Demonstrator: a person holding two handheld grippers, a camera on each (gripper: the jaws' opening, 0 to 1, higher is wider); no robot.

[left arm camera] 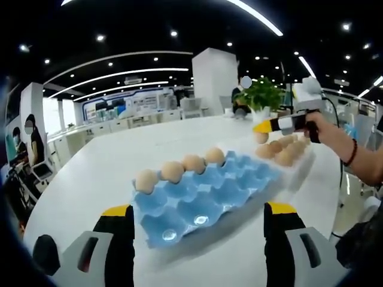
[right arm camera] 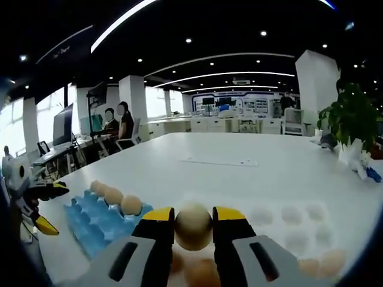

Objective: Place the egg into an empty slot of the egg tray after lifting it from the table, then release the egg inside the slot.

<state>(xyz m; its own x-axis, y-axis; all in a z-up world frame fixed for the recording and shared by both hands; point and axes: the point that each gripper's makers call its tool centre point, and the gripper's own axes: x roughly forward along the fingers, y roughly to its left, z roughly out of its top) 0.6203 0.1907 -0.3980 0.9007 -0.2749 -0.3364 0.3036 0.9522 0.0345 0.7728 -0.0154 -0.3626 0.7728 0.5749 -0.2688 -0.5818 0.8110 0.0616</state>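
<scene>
Holding an egg [right arm camera: 193, 226] between its yellow-tipped jaws, the right gripper [right arm camera: 193, 230] has the lift step done as I read it: the egg sits clamped clear above the other loose eggs [left arm camera: 280, 150] that lie in a white holder [right arm camera: 287, 230] near the far right part of the counter [left arm camera: 96, 173]. In the left gripper view the same gripper [left arm camera: 261, 133] shows at the far side of the counter with an egg at its tip, a person's hand [left arm camera: 326, 127] behind it.

Left to do: carry across to the blue egg tray [left arm camera: 203, 197], lower into an empty slot, let go. None of that has started, judging by how well apart the held egg and the tray are.

Tray state: four eggs [left arm camera: 179, 169] in the far row, every nearer slot empty, so plenty of targets. Nearest free row is the second one, just beside the filled row.

Left gripper [left arm camera: 194, 230]: jaws wide, holding nothing, one on each side of the tray's near end, looks like it's framing or ready to steady the tray. Can't tell if it touches the tray.

Writing: none readable on tray, eggs or grippers. A dark sign up near the ceiling in the right gripper view has lettering, too small and blurred to read.
</scene>
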